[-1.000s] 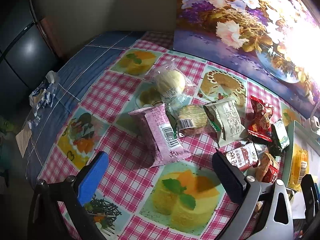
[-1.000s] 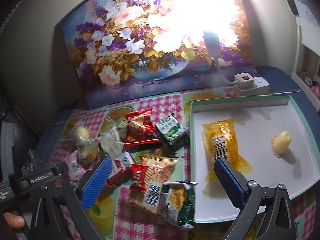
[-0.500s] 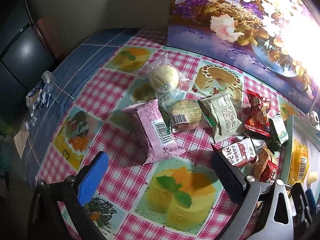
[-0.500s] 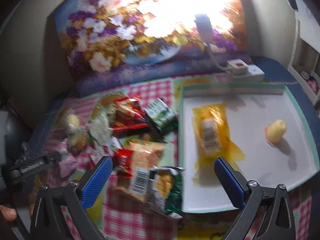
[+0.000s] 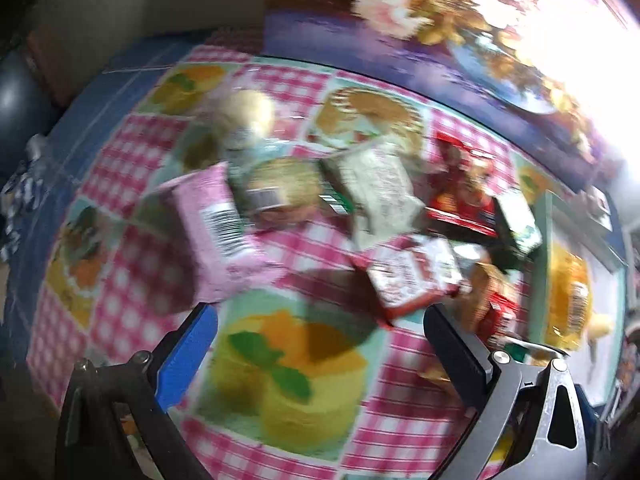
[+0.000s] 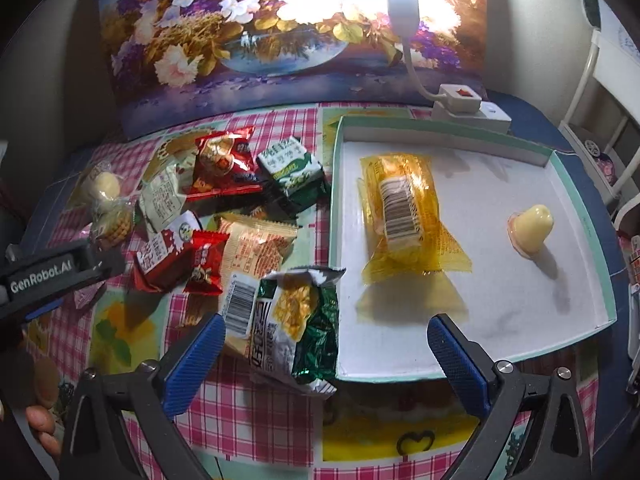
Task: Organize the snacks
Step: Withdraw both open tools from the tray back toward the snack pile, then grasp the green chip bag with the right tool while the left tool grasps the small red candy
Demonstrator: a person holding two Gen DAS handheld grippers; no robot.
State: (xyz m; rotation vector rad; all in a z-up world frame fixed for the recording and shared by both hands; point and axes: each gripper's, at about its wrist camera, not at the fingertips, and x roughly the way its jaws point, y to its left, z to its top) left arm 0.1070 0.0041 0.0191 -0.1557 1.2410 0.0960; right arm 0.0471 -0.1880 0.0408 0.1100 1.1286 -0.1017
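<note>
— How many snacks are in the tray [image 6: 582, 216]?

— Two. One yellow wrapped cake [image 6: 406, 220] lies barcode-up in its left half, and one small pudding cup [image 6: 532, 226] sits upside down in the right half, well apart from it.

— And outside the tray?

— A loose heap on the checked cloth of the bench [image 6: 256, 412], left of the tray. From the right wrist view I count one green corn-snack bag [image 6: 298, 332] nearest the camera, touching the tray's left wall; one orange cracker pack [image 6: 256, 252] partly under it; one small red candy pack [image 6: 206, 262]; one red-and-white pack [image 6: 160, 256]; one green carton-like pack [image 6: 292, 168]; one larger red bag [image 6: 224, 158]; one pale cream pack [image 6: 162, 200]; and two clear-wrapped round cakes [image 6: 106, 202] at the far left. The left wrist view adds one pink pack [image 5: 212, 232], though that frame is blurred, so the count is probably ten outside.

— The grippers?

— The right gripper [image 6: 324, 354] hovers low over the bench's near edge, jaws spread wide and empty; its left finger is over the corn-snack bag and its right finger over the tray's near corner. The left gripper [image 5: 320, 342] is also spread wide, holding nothing, above a printed cake picture on the cloth, short of the pink pack. A hand [image 6: 40, 424] grips its handle at the lower left.
</note>
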